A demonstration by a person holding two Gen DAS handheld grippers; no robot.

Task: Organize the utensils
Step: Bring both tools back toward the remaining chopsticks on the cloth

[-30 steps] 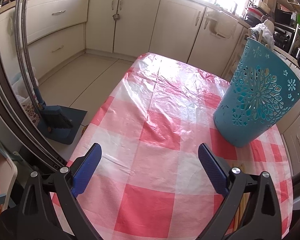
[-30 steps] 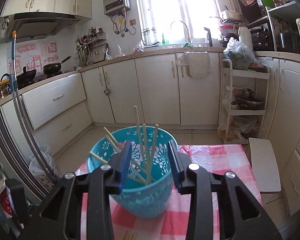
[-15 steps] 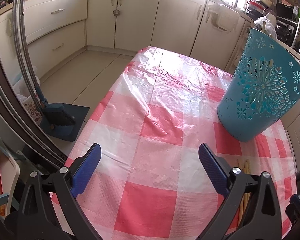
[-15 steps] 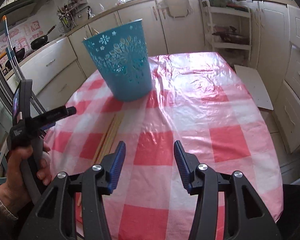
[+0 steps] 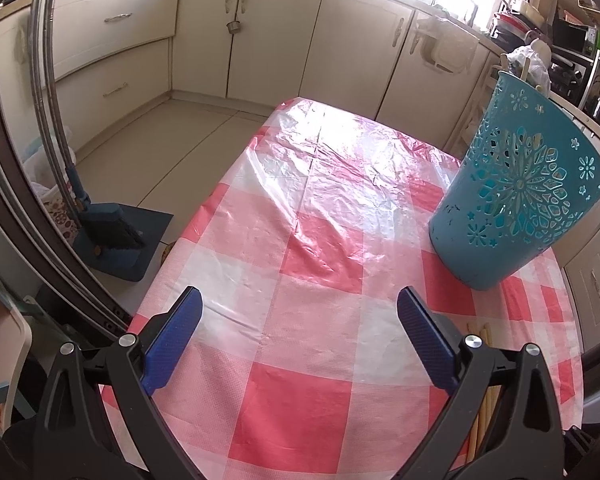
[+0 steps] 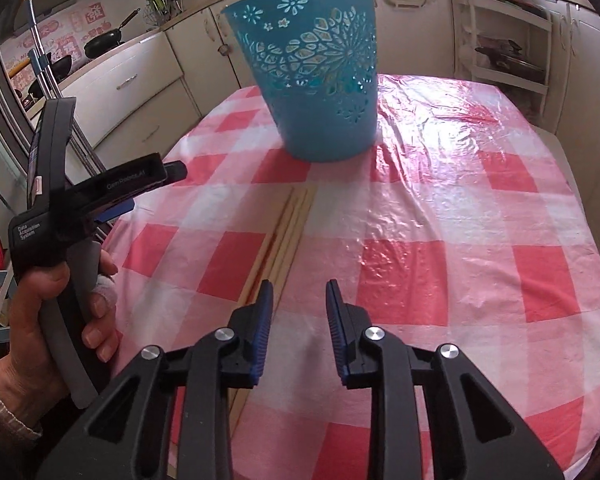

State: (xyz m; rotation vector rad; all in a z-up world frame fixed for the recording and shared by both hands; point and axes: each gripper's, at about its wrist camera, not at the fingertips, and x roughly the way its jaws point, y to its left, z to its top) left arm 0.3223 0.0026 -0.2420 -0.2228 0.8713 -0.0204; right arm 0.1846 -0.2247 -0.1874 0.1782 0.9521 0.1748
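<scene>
A blue cut-out basket [image 6: 316, 76] stands on the red-checked tablecloth [image 6: 440, 216]; it also shows in the left wrist view [image 5: 516, 200], with stick tips above its rim. Several wooden chopsticks [image 6: 284, 236] lie in a bundle on the cloth in front of the basket; their ends show in the left wrist view [image 5: 486, 404]. My right gripper [image 6: 298, 296] is open and empty, low over the cloth just right of the chopsticks' near part. My left gripper [image 5: 298, 320] is wide open and empty over the table's left part; it shows at the left of the right wrist view [image 6: 148, 184].
The table's edges drop to the kitchen floor on all sides. A broom and dustpan [image 5: 116, 236] stand on the floor to the left. Cream cabinets [image 5: 280, 36] line the back. A white shelf rack [image 6: 508, 52] stands at the back right.
My right gripper has dropped from above the basket, pulled back and come down close to the chopsticks on the cloth. My left gripper has barely shifted.
</scene>
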